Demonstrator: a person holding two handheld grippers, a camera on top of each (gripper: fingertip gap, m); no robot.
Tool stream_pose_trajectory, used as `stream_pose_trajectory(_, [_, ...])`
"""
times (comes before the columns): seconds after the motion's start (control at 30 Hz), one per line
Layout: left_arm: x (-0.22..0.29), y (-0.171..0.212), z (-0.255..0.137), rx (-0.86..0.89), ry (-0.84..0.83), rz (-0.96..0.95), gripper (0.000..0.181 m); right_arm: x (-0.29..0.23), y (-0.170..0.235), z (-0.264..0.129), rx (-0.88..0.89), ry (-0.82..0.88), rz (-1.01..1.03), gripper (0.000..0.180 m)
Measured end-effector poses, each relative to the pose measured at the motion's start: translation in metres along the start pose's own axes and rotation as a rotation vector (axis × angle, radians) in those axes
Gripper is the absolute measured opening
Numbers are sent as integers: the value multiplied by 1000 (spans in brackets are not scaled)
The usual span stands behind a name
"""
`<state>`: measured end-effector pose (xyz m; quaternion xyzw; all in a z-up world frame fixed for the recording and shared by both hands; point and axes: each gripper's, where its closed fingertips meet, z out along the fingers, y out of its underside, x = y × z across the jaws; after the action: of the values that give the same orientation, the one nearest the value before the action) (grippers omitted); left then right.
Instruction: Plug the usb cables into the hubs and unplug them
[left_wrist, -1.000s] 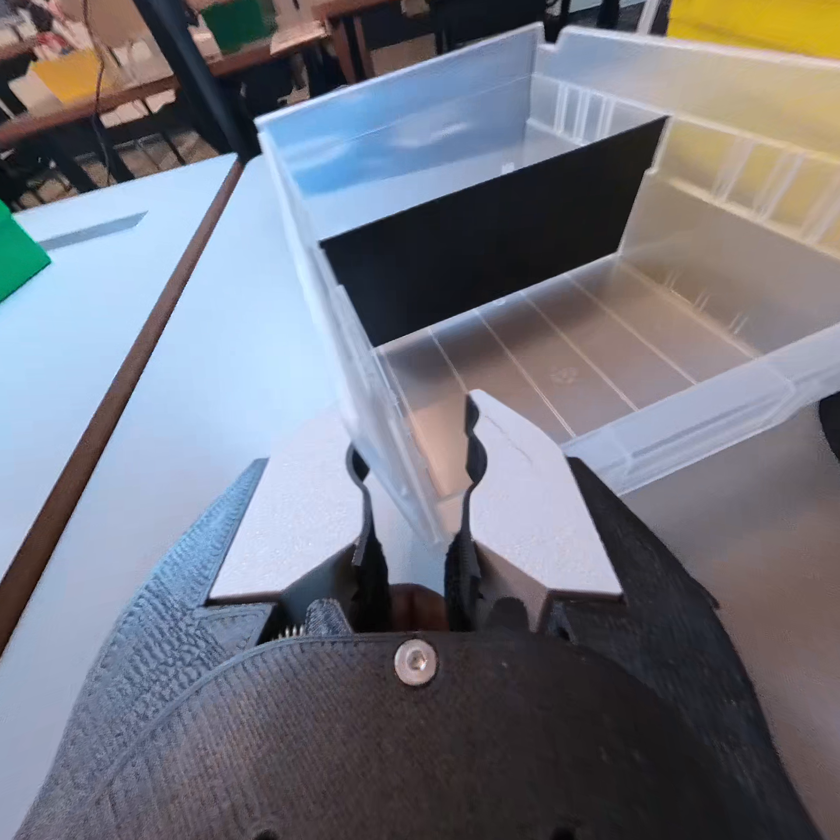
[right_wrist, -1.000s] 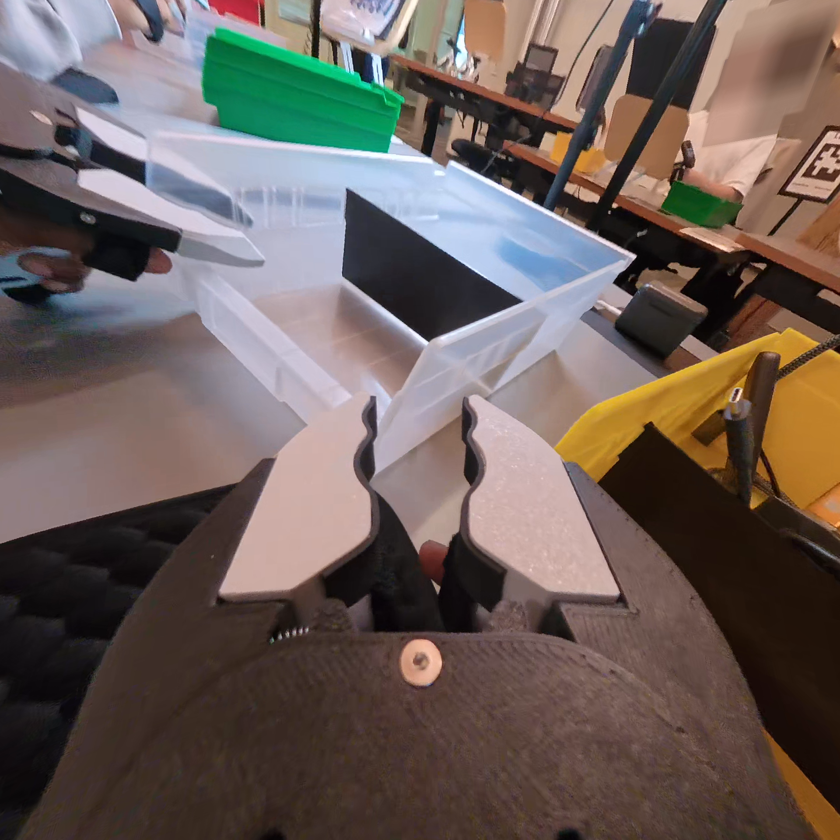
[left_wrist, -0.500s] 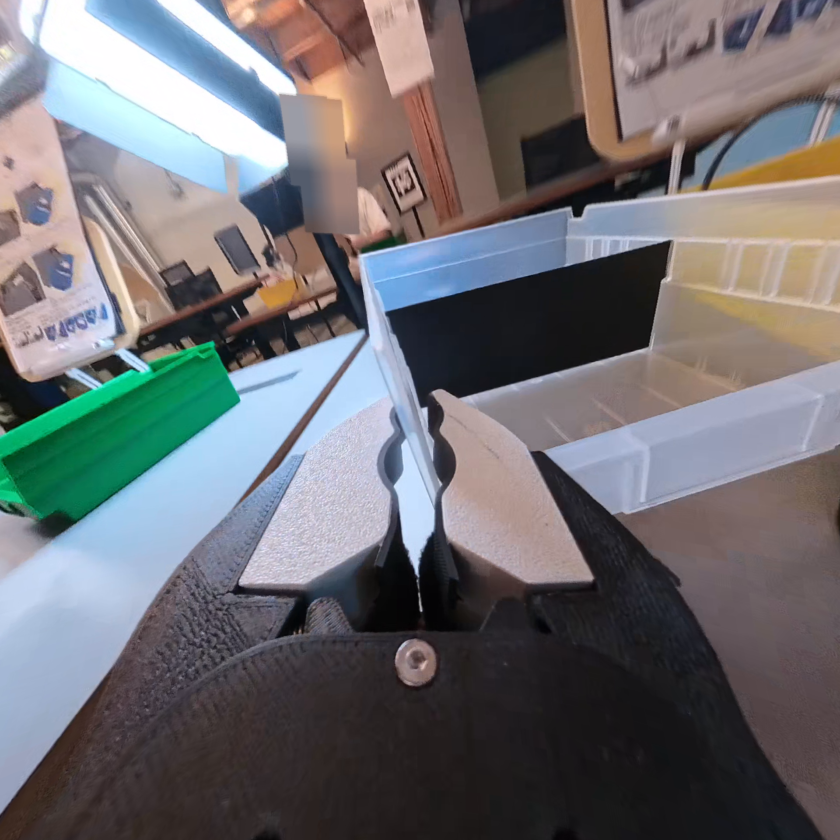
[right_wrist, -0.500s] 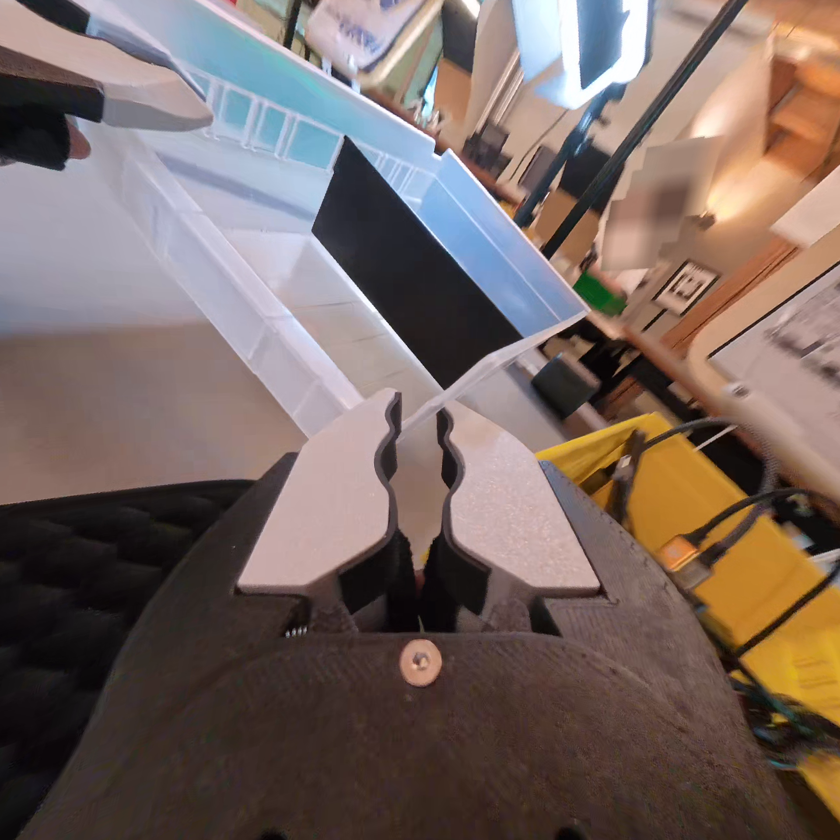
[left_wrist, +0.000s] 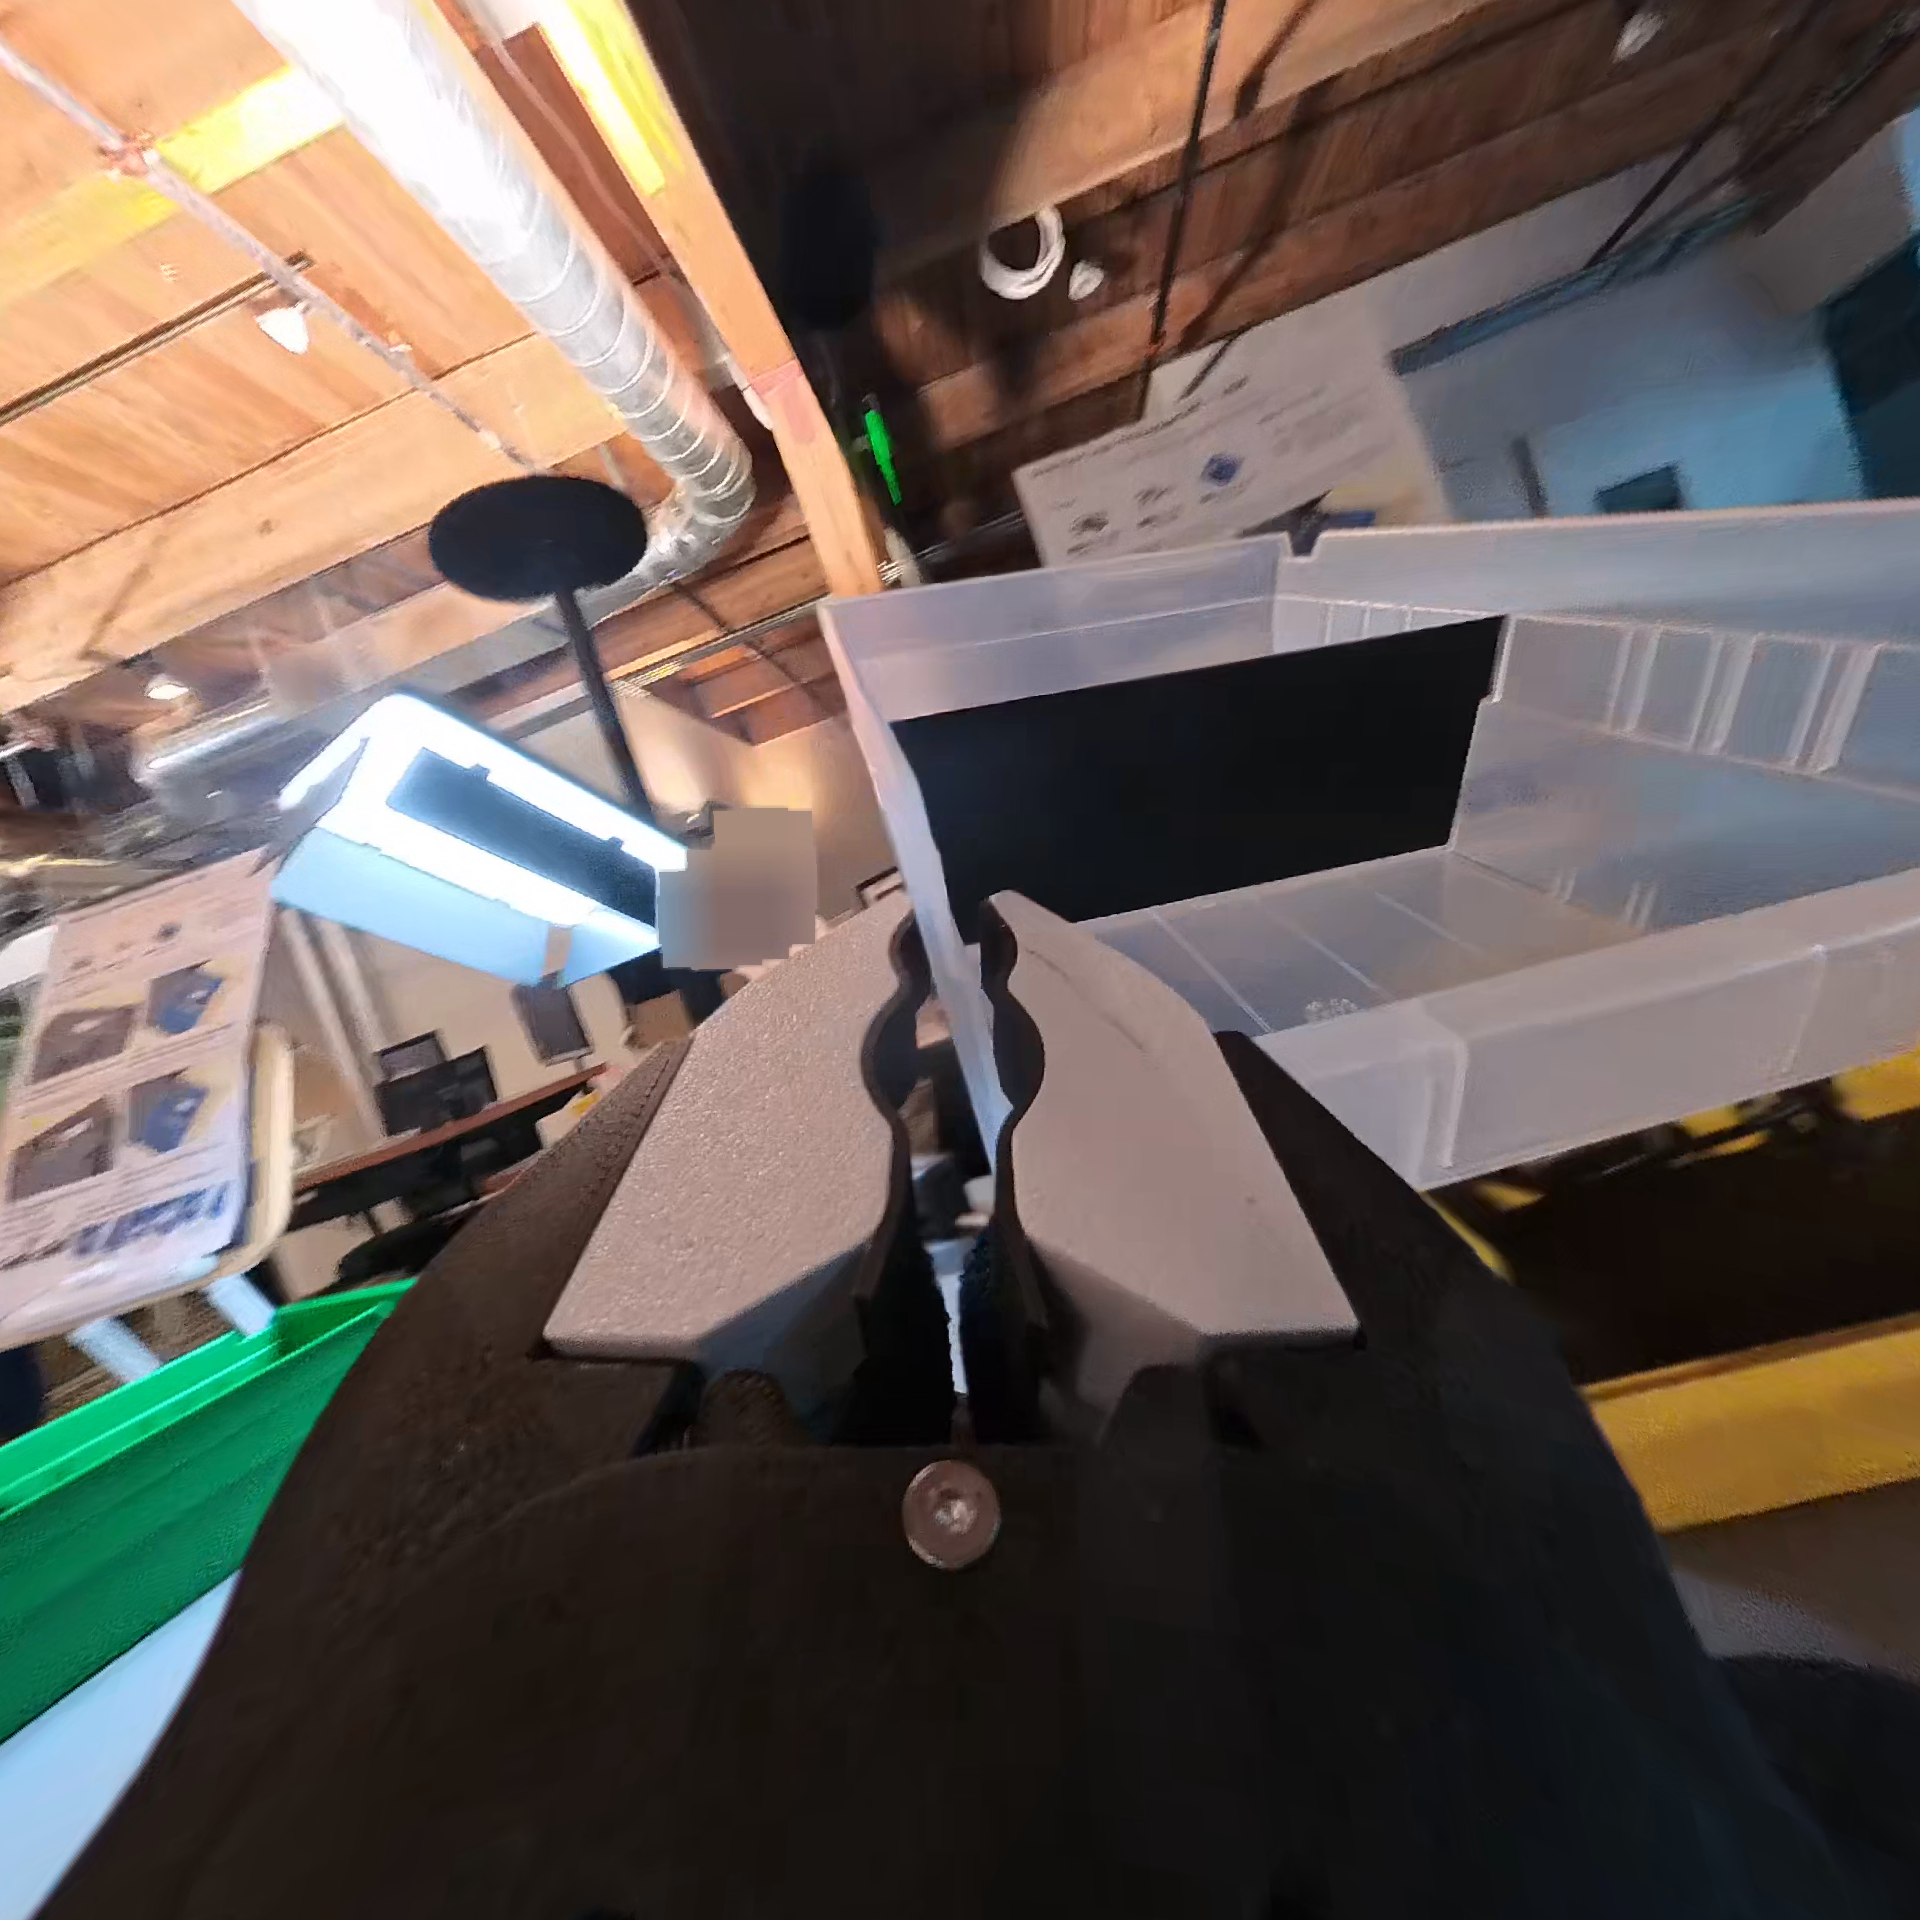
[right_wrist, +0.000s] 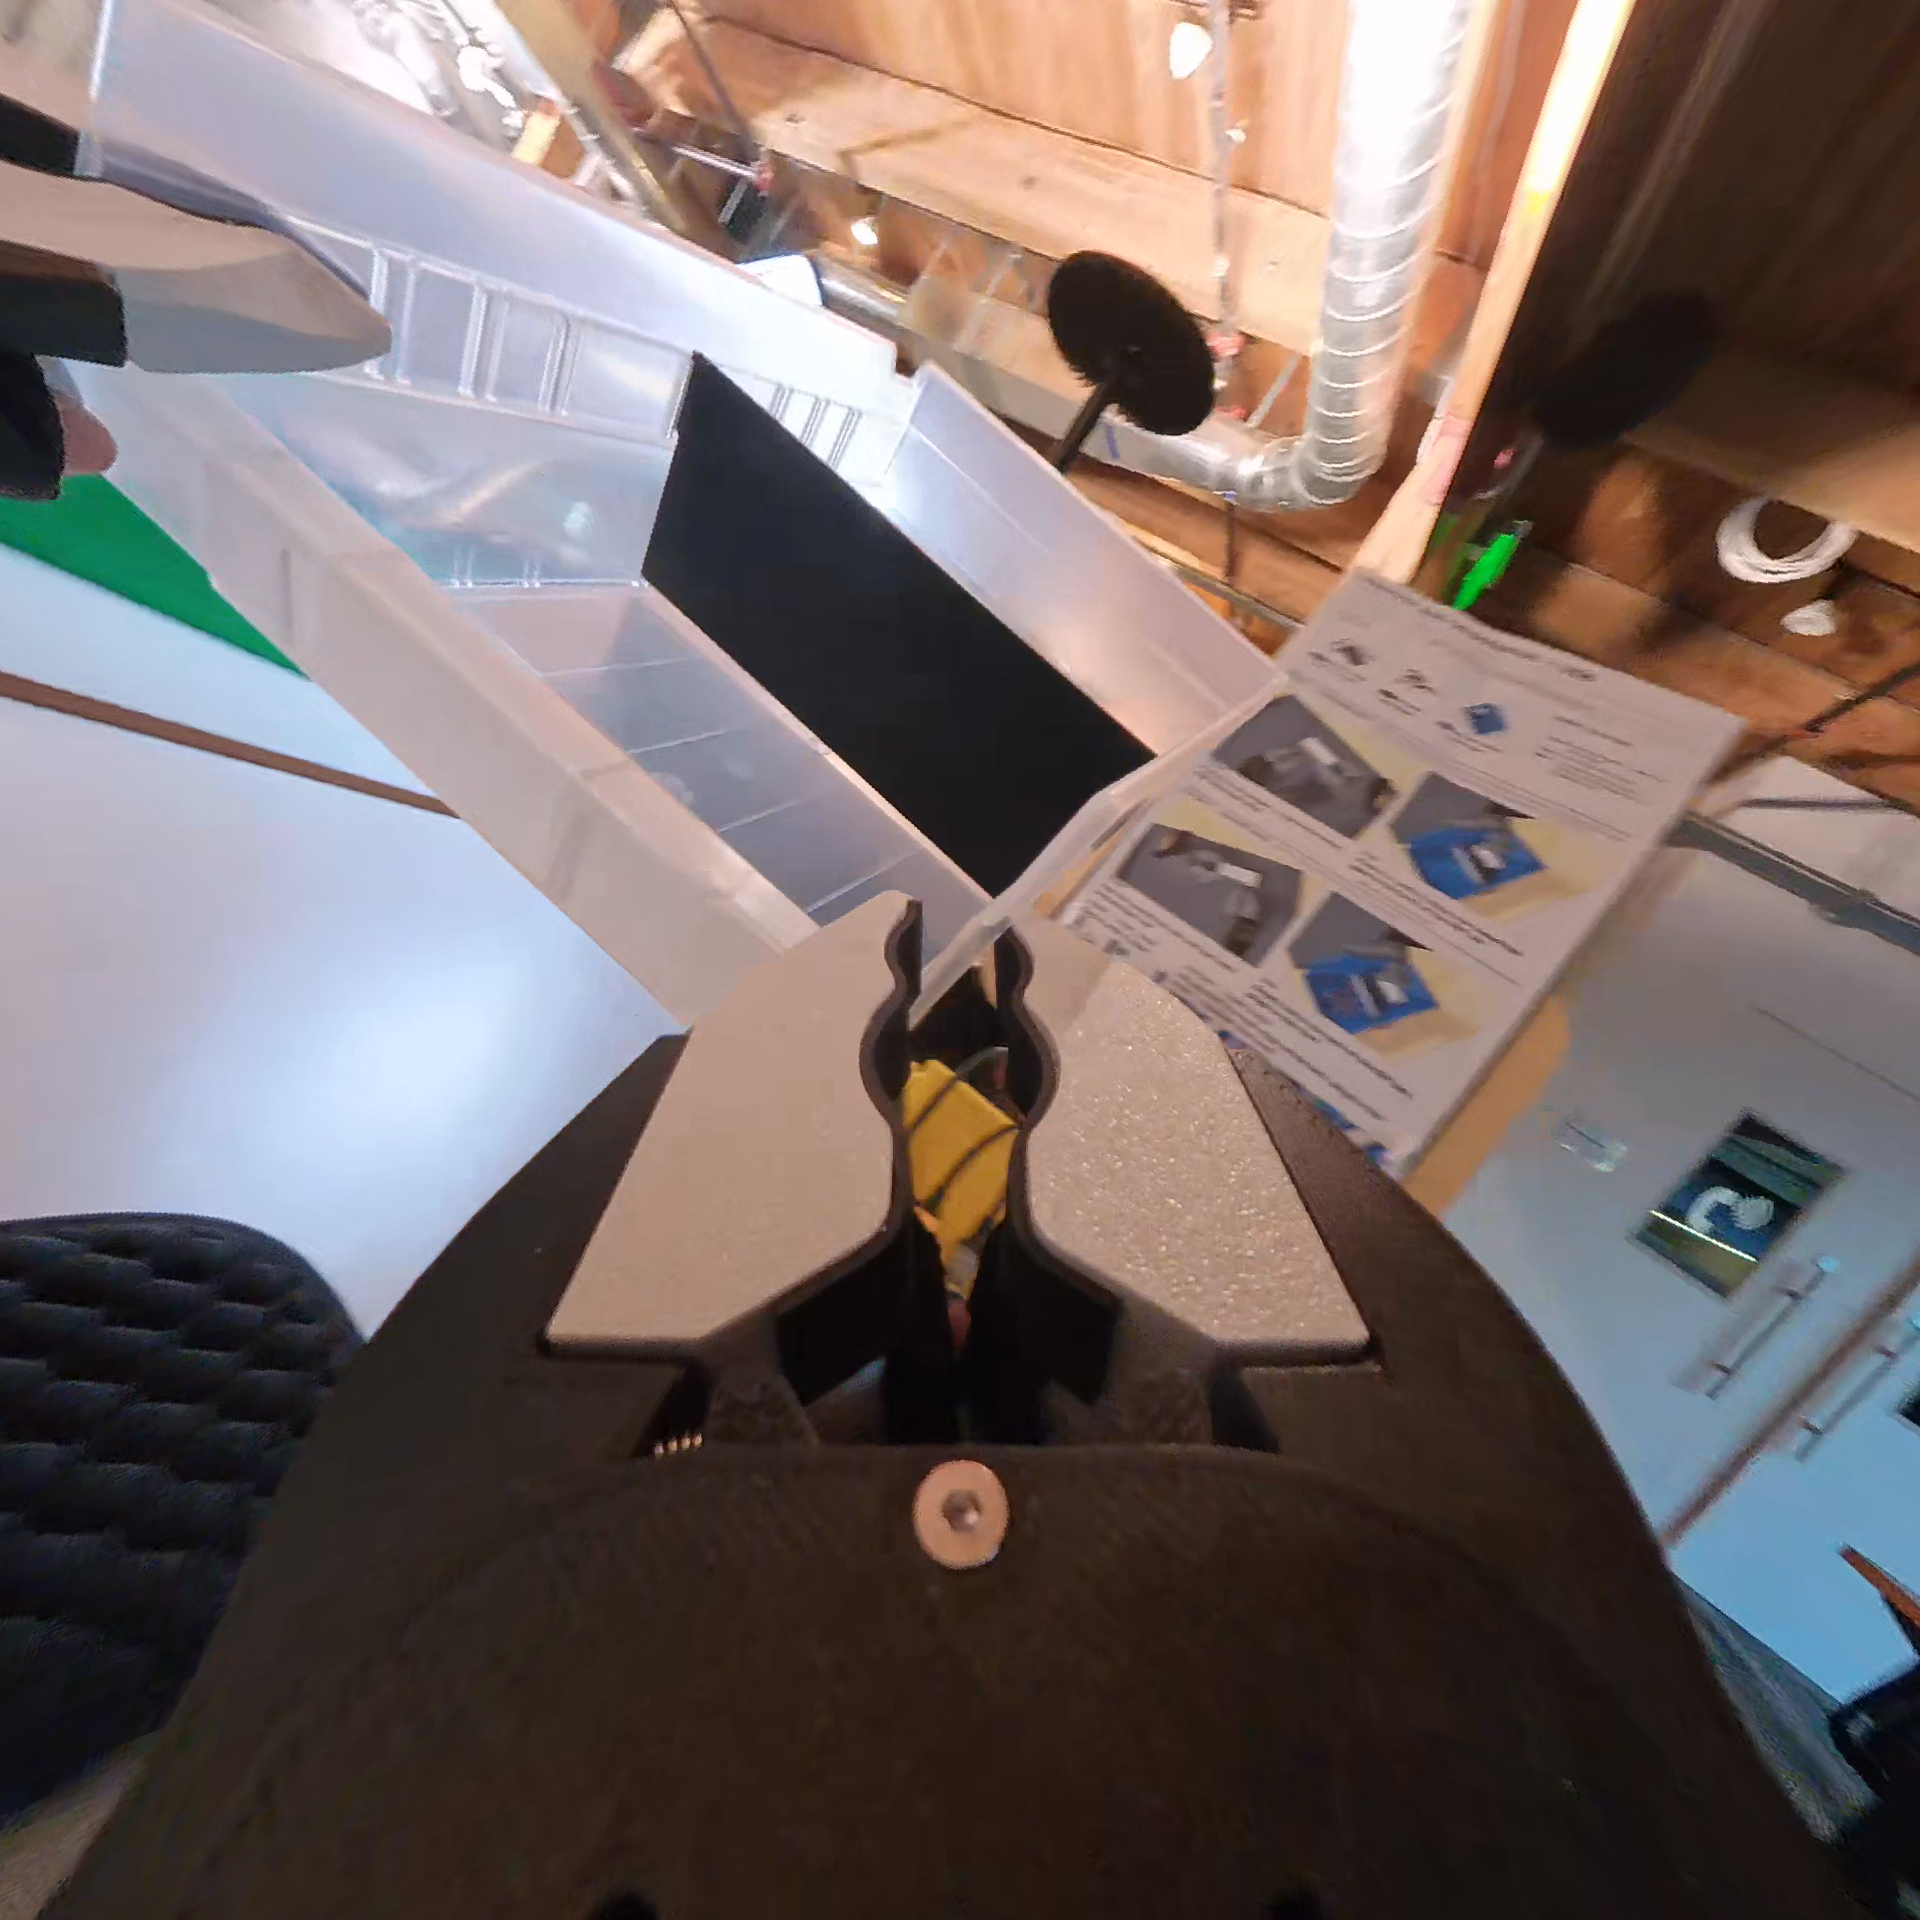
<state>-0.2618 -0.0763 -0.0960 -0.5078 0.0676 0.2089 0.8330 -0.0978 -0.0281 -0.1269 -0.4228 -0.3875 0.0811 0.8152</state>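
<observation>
A clear plastic bin with a black divider hangs in the air, tilted, clear of the table. My left gripper is shut on the bin's left side wall. My right gripper is shut on the thin edge of the bin's right side wall, near the divider. The left gripper also shows at the far side of the bin in the right wrist view. The bin looks empty. No hub is in view.
A yellow bin lies below right, and shows with dark cables between my right fingers. A green bin stands on the white table at the left. A poster board and wooden ceiling beams are behind.
Both grippers went from open around the bin's side walls to shut on them. The bin rose off the table and both views tilted up towards the ceiling.
</observation>
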Motion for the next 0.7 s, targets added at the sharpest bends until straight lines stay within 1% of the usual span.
stream_pose_trajectory(0.17, [81,-36,33,49,164,-83,11,80,8,-47,-52,178,-20,12])
stream_pose_trajectory(0.27, [146,-48,51,40,273,-116,12,131,25,-85,-123,295,-19,11])
stream_pose_trajectory(0.33, [192,-53,58,19,356,-120,13,162,41,-112,-195,338,-12,11])
stream_pose_trajectory(0.43, [259,-51,64,-41,484,-164,15,200,67,-150,-293,398,-7,11])
stream_pose_trajectory(0.53, [314,-39,65,-124,572,-192,14,221,98,-181,-393,439,15,11])
stream_pose_trajectory(0.7, [371,-12,59,-238,639,-162,13,233,157,-212,-501,459,106,11])
